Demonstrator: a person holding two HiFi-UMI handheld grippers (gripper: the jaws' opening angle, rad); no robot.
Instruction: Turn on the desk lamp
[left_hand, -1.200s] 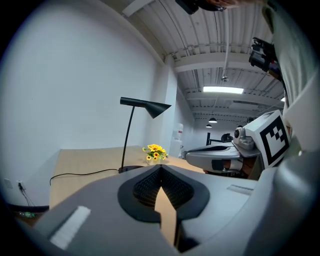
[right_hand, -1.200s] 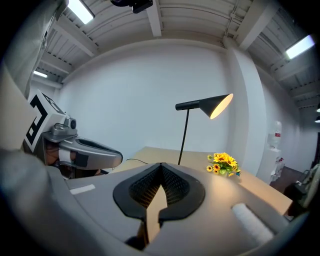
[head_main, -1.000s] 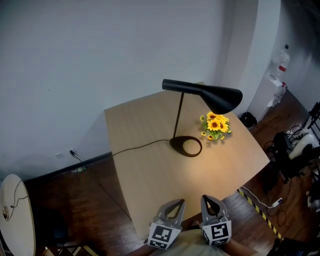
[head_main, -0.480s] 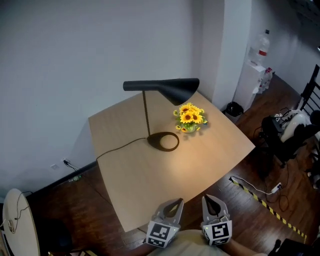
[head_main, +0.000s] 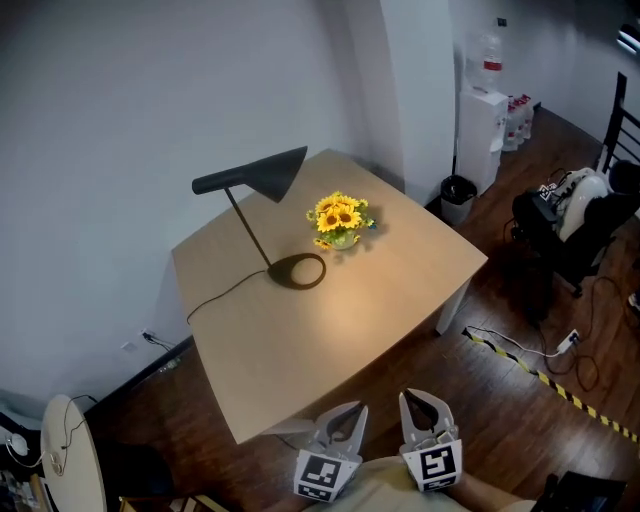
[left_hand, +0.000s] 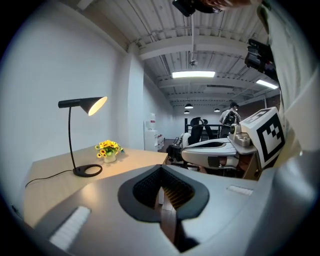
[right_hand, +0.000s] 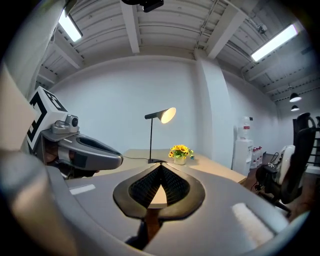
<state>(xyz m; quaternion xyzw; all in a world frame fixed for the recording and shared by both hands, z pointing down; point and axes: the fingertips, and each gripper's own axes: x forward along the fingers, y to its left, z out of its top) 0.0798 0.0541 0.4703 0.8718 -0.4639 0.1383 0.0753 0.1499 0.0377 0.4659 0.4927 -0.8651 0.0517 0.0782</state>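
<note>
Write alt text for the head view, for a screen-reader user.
A black desk lamp stands on a light wooden table by a white wall, casting a warm pool of light beside a small pot of sunflowers. At the bottom edge, the left tool and right tool are held side by side short of the table, both shut and empty.

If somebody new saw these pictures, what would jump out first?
The black desk lamp stands lit at the far left of the wooden table, casting a warm glow. Beside its base sits a small pot of sunflowers. The left gripper and right gripper hang shut and empty off the near edge.
</note>
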